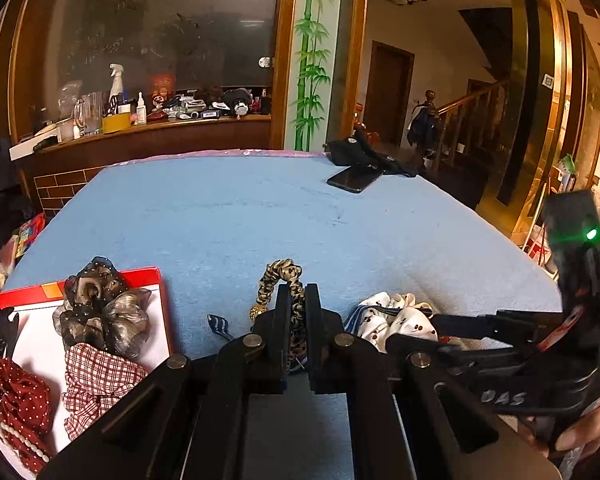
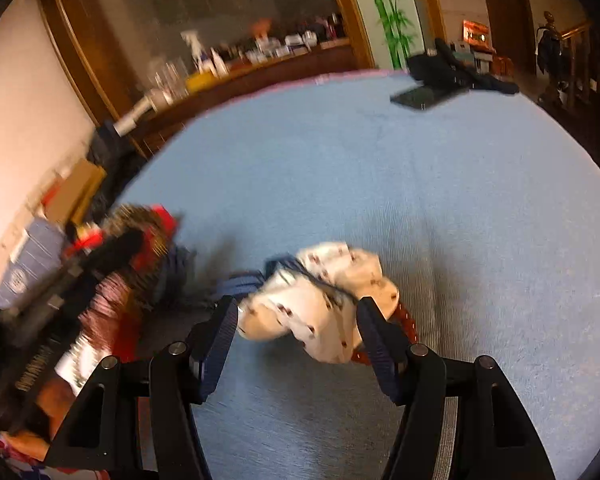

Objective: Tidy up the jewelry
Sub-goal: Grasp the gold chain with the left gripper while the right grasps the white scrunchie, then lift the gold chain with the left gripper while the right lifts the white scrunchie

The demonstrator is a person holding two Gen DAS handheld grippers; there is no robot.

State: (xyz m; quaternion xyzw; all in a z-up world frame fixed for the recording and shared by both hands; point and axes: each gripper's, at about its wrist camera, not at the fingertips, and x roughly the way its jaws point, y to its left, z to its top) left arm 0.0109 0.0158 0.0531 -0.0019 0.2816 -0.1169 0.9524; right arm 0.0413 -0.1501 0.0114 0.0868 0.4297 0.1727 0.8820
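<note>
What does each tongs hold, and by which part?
Left tongs pinch the leopard-print scrunchie by its near side. Right tongs stand open around the white scrunchie, holding nothing.

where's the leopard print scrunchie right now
In the left wrist view the leopard print scrunchie is pinched in the left gripper above the blue cloth, between the red box and the white scrunchie.

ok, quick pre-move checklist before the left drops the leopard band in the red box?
1. left gripper shut on leopard hair band: ok.
2. Band clear of the blue cloth: cannot tell.
3. Free space in red box: not ok, crowded with scrunchies.
4. right gripper open around white scrunchie, not gripping: ok.
5. Right wrist view sharp: not ok, blurred.
</note>
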